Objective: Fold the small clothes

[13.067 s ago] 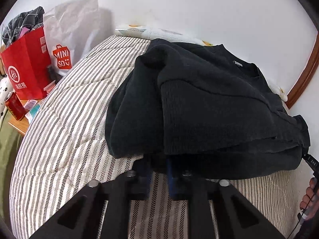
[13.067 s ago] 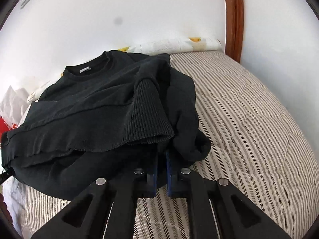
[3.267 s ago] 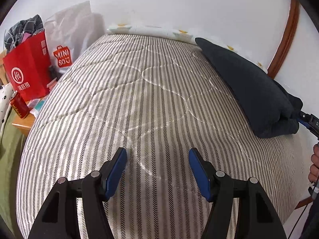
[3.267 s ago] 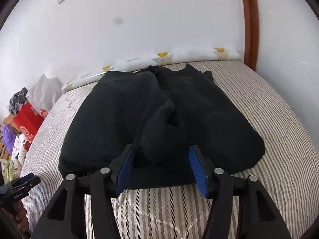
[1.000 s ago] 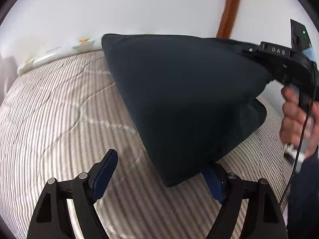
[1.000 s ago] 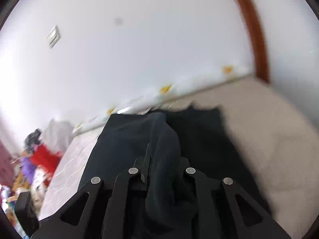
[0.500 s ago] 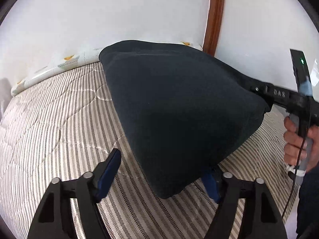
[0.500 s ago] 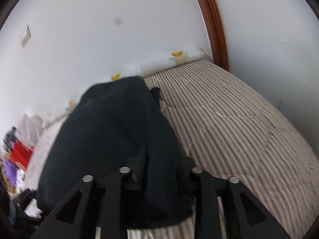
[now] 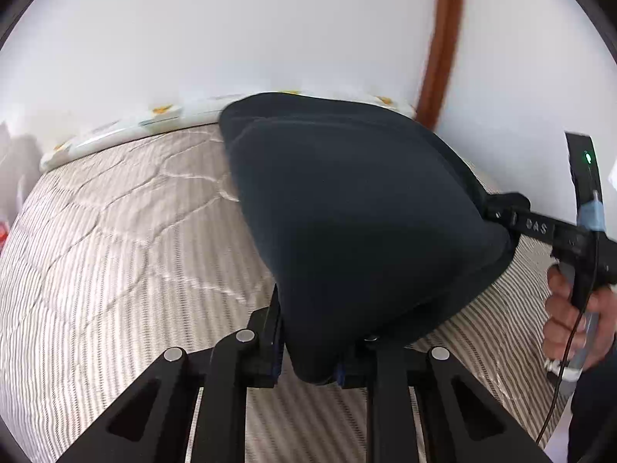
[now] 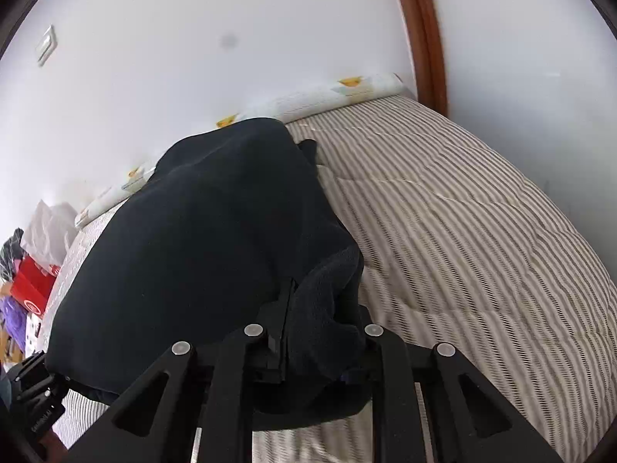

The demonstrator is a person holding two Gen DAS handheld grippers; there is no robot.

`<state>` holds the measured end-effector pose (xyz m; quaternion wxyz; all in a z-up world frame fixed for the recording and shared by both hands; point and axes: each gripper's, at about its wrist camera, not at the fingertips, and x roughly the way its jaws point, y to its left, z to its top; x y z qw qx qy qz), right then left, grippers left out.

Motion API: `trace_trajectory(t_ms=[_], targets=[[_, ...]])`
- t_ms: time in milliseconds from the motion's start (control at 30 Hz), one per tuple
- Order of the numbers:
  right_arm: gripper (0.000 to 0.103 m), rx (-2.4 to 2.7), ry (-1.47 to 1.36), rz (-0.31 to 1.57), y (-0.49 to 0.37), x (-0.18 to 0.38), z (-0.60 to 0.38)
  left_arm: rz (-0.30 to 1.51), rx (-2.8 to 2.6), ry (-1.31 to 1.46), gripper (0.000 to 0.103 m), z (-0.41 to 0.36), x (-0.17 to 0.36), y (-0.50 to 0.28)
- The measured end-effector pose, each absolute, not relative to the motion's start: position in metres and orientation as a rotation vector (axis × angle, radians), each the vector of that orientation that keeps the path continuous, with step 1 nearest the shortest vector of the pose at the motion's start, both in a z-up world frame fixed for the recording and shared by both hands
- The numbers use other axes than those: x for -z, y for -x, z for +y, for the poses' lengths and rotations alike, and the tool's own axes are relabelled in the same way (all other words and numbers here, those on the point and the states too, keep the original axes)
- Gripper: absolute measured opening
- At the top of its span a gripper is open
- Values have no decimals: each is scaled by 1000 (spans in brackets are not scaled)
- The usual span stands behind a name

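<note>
White walls and a brown wooden door frame (image 10: 422,34) back the striped quilted bed (image 9: 115,250), with a patterned pillow (image 10: 347,88) along its far edge. Left claw (image 9: 306,351): clenched on a lower corner of the dark folded garment (image 9: 347,200), which rises ahead of it, raised off the bed. Right claw (image 10: 320,343): clenched on a bunched edge of the same garment (image 10: 200,231), which spreads forward and to its left. Red shopping bag (image 10: 32,289) and white bag (image 10: 50,227): far left of the right claw, beside the bed.
</note>
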<state>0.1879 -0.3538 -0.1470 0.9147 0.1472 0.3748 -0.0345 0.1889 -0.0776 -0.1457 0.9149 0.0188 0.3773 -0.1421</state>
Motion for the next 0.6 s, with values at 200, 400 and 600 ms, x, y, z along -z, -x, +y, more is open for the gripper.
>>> trace_trajectory(t_ms=[200,400,600], targets=[[17,-15,-328,777,-206,146,-313,777,210,18,17,-23,140,-183],[17,-143,-295,789,-220,144,-254,782,114,62,17,34,140,-164],[17,-215,-239,767,-198,140,-232,804,121,100,17,61,152,-159]])
